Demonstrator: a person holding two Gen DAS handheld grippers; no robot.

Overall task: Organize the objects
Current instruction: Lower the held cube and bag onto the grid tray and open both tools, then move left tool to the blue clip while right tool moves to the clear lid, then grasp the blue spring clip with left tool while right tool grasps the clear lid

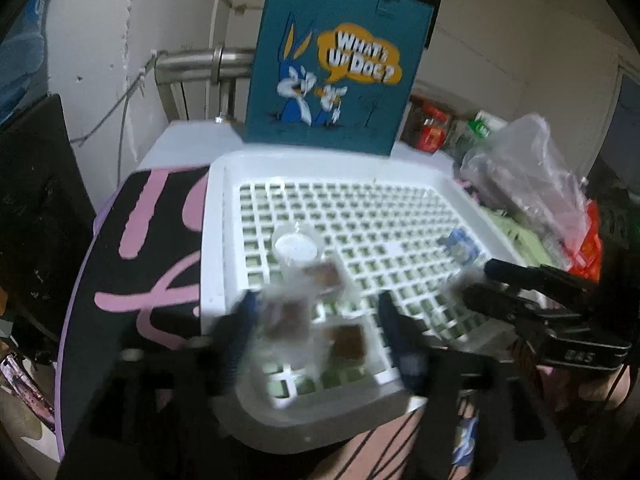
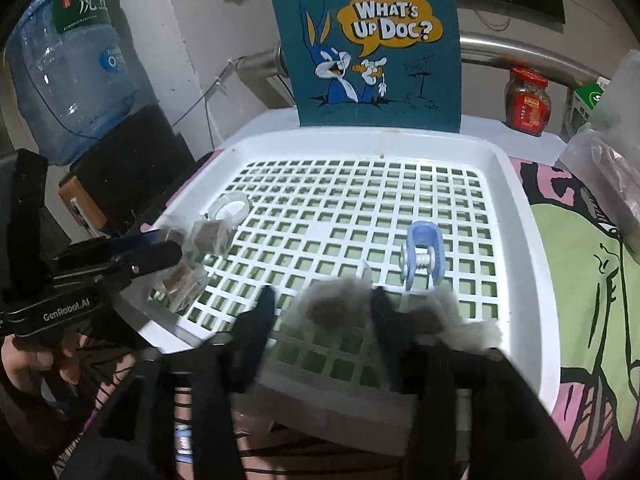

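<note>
With both the left gripper and right gripper spread and gripping nothing, the clear containers risk toppling across the white grid tray.

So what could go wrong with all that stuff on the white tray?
1. The clear boxes sit piled near the tray's left edge, between the left tool's open fingers; a nudge might topple them off.
2. The grid has open holes, so the blue roller's thin handle could snag.
3. The fuzzy clump between the right tool's fingers looks loose and may stick to them.
</note>
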